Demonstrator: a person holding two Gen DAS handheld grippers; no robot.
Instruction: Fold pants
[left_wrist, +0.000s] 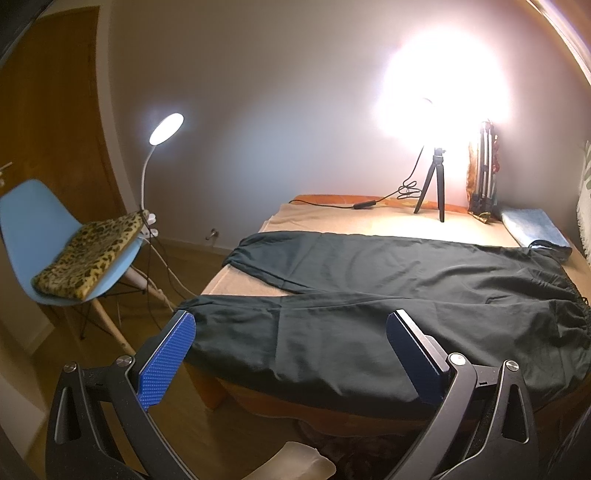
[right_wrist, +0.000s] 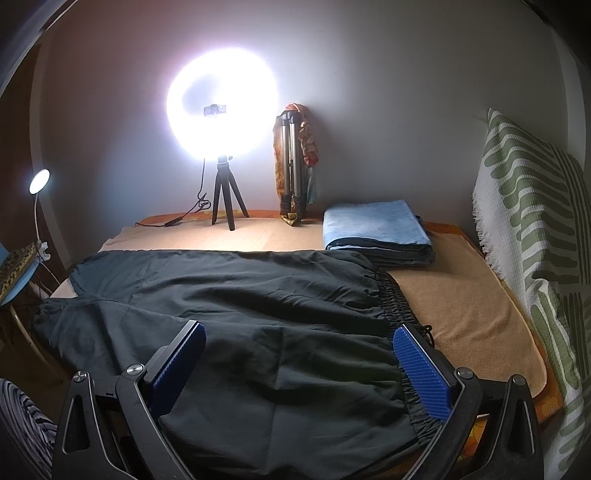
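Dark pants (left_wrist: 388, 291) spread flat across bed (right_wrist: 465, 314), legs toward chair (left_wrist: 37, 221), waistband beside folded blue towel (right_wrist: 376, 229), with left gripper (left_wrist: 291, 332) spread wide above near leg, right gripper (right_wrist: 301, 345) likewise released over waistband end, ring light (right_wrist: 221, 107) behind.

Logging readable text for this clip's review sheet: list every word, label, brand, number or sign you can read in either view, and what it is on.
None: no readable text in either view.
pants: plain dark cloth, no label showing.
left gripper and right gripper: no markings visible.
ring light: glare, nothing legible.
pillow and cushion: patterns only, no lettering.
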